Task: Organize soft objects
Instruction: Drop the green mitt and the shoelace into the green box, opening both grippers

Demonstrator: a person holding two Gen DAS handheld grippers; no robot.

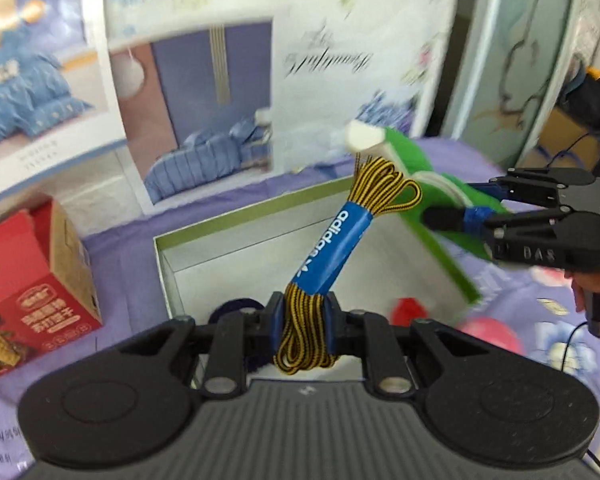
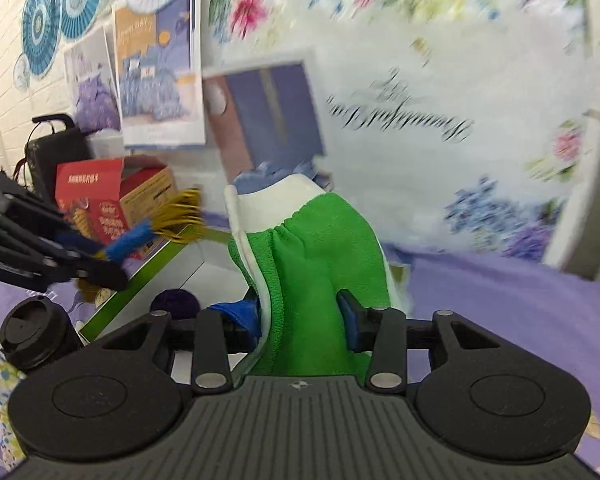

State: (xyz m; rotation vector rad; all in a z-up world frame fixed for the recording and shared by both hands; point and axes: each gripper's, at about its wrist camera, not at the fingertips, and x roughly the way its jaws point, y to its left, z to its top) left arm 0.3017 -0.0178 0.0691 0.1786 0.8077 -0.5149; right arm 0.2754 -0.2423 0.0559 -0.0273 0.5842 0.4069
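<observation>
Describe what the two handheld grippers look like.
Both are matte black plastic. The left gripper and right gripper each have a ribbed body, two round discs, silver-pinned linkage arms and blue finger pads. The left view shows raised lettering "DAS" on the right gripper's side and a thin black cable.

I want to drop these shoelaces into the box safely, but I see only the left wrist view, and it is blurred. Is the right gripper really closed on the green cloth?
Observer: Yes. In the right wrist view the right gripper is shut on the green cloth, which sits between its blue pads.
Operator: Does anything stand near the box that I cannot see?
Observer: A black lidded cup stands beside the green outer wall of the box.
Operator: What is the dark thing behind my fingers?
Observer: A dark purple round thing lying inside the box. I cannot tell what it is.
</observation>
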